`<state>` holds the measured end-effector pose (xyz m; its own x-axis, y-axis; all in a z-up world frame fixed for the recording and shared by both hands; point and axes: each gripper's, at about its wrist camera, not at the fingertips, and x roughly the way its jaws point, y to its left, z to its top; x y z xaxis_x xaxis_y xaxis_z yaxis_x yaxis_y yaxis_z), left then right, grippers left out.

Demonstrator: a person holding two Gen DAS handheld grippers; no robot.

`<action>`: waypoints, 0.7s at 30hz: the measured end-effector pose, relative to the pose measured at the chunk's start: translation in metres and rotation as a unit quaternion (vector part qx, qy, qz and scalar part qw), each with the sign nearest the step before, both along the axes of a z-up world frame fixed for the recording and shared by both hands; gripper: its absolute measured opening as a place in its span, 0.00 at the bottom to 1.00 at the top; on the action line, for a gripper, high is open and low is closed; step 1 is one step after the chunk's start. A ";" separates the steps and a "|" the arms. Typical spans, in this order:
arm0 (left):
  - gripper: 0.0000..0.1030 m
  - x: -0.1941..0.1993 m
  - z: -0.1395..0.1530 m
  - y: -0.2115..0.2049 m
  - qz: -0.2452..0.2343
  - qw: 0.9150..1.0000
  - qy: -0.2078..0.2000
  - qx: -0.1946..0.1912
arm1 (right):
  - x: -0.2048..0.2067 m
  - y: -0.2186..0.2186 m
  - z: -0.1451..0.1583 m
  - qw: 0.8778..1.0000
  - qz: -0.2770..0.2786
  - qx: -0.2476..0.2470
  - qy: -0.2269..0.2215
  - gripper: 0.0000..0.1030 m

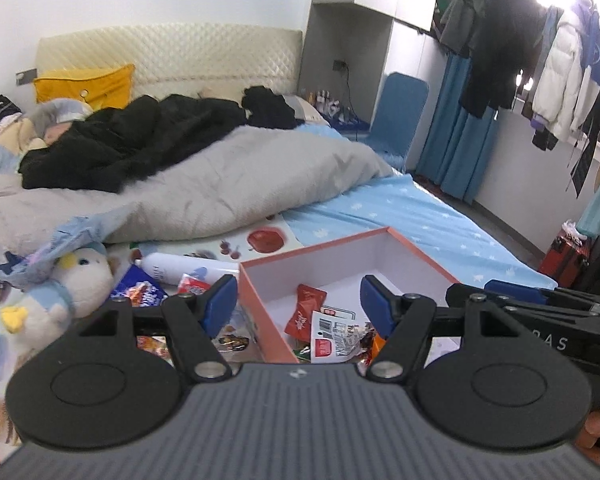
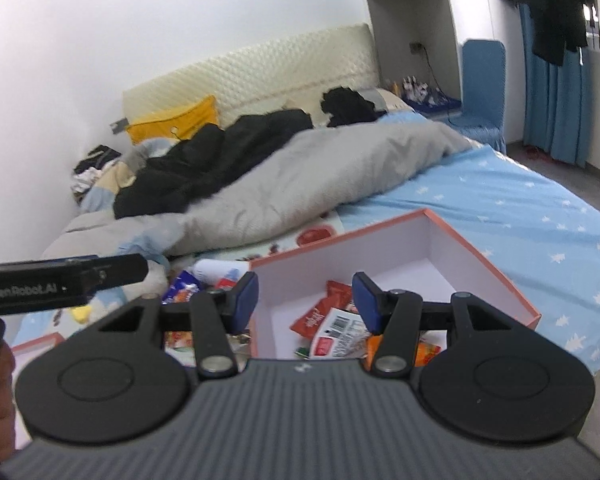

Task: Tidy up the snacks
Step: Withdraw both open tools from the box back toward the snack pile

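Observation:
An orange-rimmed box (image 1: 400, 240) (image 2: 476, 256) with a white inside lies on the bed. Inside it are several snack packets, among them a red packet (image 1: 306, 312) (image 2: 320, 312) and a white barcoded packet (image 1: 336, 334) (image 2: 340, 332). More snacks lie left of the box: a blue bag (image 1: 138, 290) (image 2: 180, 286) and a white bottle (image 1: 180, 268) (image 2: 216, 270). My left gripper (image 1: 298, 304) hangs open above the box's left wall, with nothing between its blue pads. My right gripper (image 2: 306, 300) is also open and empty, above the box's near part.
A plush toy (image 1: 60, 304) lies left of the snacks. A grey duvet (image 1: 204, 192) and black clothes (image 1: 132, 140) cover the bed behind. A blue chair (image 1: 400, 116), blue curtains and hanging coats (image 1: 540, 60) stand to the right. An orange box lid (image 2: 36, 344) lies at the left.

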<state>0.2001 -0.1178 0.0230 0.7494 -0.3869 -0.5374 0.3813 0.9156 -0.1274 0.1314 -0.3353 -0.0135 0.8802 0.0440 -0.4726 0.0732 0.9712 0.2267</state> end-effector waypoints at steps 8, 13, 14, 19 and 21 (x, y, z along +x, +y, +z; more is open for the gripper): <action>0.71 -0.039 0.004 0.043 0.029 1.000 -0.007 -0.007 | -0.015 0.034 0.003 0.999 0.034 0.003 -0.009 0.53; 0.71 -0.055 -0.004 0.069 0.048 0.999 -0.001 -0.007 | -0.020 0.058 -0.002 0.998 0.057 0.001 -0.003 0.53; 0.71 -0.057 -0.006 0.074 0.052 0.999 0.000 -0.005 | -0.021 0.062 -0.004 0.998 0.061 0.002 -0.001 0.53; 0.71 -0.075 -0.019 0.098 0.071 0.997 0.006 -0.004 | -0.028 0.089 -0.016 0.996 0.084 0.002 0.015 0.53; 0.71 -0.083 -0.026 0.109 0.079 0.997 0.010 -0.007 | -0.031 0.099 -0.021 0.995 0.094 0.000 0.020 0.53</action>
